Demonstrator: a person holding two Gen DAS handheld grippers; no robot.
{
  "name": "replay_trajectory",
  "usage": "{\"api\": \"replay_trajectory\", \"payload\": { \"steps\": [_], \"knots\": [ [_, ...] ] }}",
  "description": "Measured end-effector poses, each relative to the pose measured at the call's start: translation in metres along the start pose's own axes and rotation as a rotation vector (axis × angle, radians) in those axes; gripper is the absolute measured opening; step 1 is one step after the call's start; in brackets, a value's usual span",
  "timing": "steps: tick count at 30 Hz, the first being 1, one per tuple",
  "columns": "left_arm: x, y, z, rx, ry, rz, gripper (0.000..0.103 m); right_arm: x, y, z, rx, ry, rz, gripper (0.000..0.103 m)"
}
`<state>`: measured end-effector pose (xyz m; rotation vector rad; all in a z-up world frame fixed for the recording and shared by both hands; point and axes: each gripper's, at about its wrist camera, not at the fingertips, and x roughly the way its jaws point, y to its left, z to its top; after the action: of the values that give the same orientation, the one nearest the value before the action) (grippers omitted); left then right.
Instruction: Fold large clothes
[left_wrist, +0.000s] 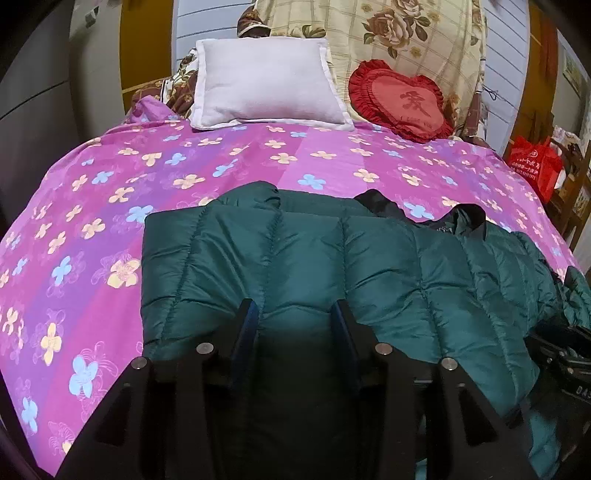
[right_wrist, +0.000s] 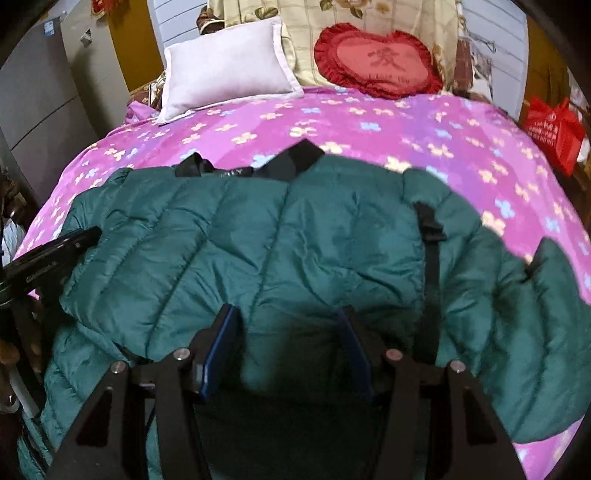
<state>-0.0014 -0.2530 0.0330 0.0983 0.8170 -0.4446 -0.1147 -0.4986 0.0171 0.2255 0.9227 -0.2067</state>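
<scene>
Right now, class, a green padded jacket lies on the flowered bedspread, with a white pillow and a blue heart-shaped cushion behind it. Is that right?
Not quite: the heart-shaped cushion is red, not blue, as the left wrist view shows. The jacket, bedspread and pillow are as stated.

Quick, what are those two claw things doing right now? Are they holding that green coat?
Left gripper: open, jaws astride the green puffer jacket, not pinching it.
Right gripper: open over the same jacket, gripping nothing.

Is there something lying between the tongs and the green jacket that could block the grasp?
Nothing visible does. Both the left tongs and the right tongs stand open directly over the green jacket, and its quilted fabric fills the gap between their pads.
</scene>
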Motion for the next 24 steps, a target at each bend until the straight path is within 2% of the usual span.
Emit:
{"api": "replay_trajectory", "payload": {
  "steps": [5,10,16,24],
  "knots": [
    [-0.001,-0.003,-0.001,0.017,0.017,0.013,0.049,0.0,0.004,0.0,-0.009,0.011,-0.018,0.06],
    [-0.019,-0.011,-0.007,0.082,0.019,0.053,0.049,-0.025,0.0,-0.002,0.031,-0.017,-0.014,0.06],
    [-0.049,-0.007,-0.013,0.022,-0.007,-0.023,0.049,-0.051,-0.012,-0.009,0.063,-0.065,0.003,0.061],
    [-0.081,-0.016,-0.017,-0.024,-0.033,-0.062,0.049,-0.067,-0.011,-0.018,0.058,-0.069,-0.051,0.066]
  ]
}}
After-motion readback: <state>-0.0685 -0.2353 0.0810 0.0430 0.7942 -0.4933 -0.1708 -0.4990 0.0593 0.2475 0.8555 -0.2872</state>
